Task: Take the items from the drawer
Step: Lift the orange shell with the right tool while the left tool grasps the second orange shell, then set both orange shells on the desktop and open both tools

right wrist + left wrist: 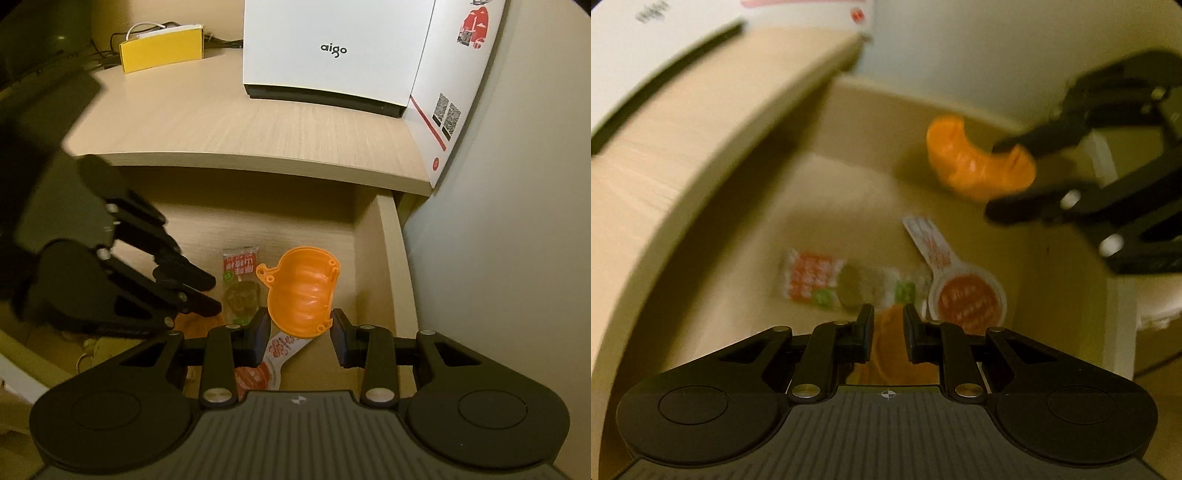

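Observation:
The drawer (pixel 388 258) stands open under the wooden top. My right gripper (pixel 299 334) is shut on an orange pumpkin-shaped shell (pixel 303 291), hollow side toward the camera. In the left wrist view this shell (pixel 971 162) hangs above the drawer floor between the right gripper's fingers (pixel 991 181). My left gripper (pixel 888 325) has its fingers close together on a second orange piece (pixel 890 350). From the right it shows as the left gripper (pixel 216 295) low at the drawer's left. A red-and-green snack packet (pixel 240 280) and a spoon-shaped sauce pack (pixel 284 347) lie on the floor.
A white "aigo" box (pixel 332 48) stands on the wooden top (pixel 240 122), with a yellow box (pixel 162 46) and cables behind it. A pale wall (pixel 498 258) runs close along the drawer's right side. The left wrist view is motion-blurred.

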`<control>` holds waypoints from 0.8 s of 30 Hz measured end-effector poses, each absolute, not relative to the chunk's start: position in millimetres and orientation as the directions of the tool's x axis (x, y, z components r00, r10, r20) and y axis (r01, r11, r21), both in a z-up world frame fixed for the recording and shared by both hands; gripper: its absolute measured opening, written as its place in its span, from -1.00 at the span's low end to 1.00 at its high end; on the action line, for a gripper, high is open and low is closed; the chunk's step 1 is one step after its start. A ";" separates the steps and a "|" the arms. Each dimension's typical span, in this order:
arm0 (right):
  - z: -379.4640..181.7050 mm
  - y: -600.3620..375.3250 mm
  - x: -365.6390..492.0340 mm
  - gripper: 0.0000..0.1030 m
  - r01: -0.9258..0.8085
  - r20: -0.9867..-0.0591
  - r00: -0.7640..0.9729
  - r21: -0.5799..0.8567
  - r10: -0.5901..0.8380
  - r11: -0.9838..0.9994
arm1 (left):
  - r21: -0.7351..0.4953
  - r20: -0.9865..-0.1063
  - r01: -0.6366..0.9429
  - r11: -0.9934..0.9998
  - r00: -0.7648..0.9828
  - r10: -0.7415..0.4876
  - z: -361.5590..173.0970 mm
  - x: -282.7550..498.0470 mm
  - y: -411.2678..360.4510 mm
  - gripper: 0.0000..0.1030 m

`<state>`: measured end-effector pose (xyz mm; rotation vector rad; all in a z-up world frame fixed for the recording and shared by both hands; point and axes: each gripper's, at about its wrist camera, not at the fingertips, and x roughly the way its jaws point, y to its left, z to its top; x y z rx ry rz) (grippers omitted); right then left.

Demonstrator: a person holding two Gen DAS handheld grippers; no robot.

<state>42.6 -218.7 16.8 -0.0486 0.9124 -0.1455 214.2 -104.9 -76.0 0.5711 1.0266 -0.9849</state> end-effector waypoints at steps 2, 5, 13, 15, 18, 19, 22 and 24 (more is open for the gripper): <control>17.8 -219.5 40.6 -0.33 0.102 -0.787 0.600 -0.103 -0.144 0.989 | -0.038 -0.912 0.886 0.461 0.158 -0.378 -81.9 217.2 -108.9 -0.63; 19.1 -218.5 38.6 -0.33 0.102 -0.787 0.598 -0.108 -0.148 0.989 | -0.071 -0.918 0.880 0.470 0.128 -0.376 -88.9 221.9 -114.7 -0.63; 21.2 -219.5 37.5 -0.33 0.108 -0.789 0.597 -0.104 -0.148 0.989 | -0.136 -0.893 0.813 0.566 0.146 -0.425 -75.1 212.5 -99.0 -0.79; 24.6 -219.4 39.8 -0.33 0.106 -0.785 0.603 -0.100 -0.144 0.989 | -0.155 -0.871 0.790 0.593 0.173 -0.459 -63.4 206.8 -85.5 -0.84; 34.9 -217.1 48.6 -0.33 0.095 -0.767 0.628 -0.095 -0.134 0.991 | -0.175 -0.827 0.731 0.660 0.255 -0.501 -38.9 203.3 -59.7 -0.85; 40.1 -216.1 53.1 -0.33 0.091 -0.758 0.640 -0.092 -0.129 0.992 | -0.184 -0.807 0.702 0.687 0.291 -0.513 -28.0 203.1 -48.1 -0.85; 61.0 -210.6 70.6 -0.33 0.069 -0.714 0.691 -0.094 -0.116 0.993 | -0.233 -0.736 0.623 0.747 0.390 -0.554 6.6 211.9 -13.2 -0.85; 78.1 -204.3 85.9 -0.33 0.046 -0.673 0.732 -0.105 -0.105 0.993 | -0.226 -0.684 0.572 0.789 0.484 -0.546 30.4 218.0 12.8 -0.85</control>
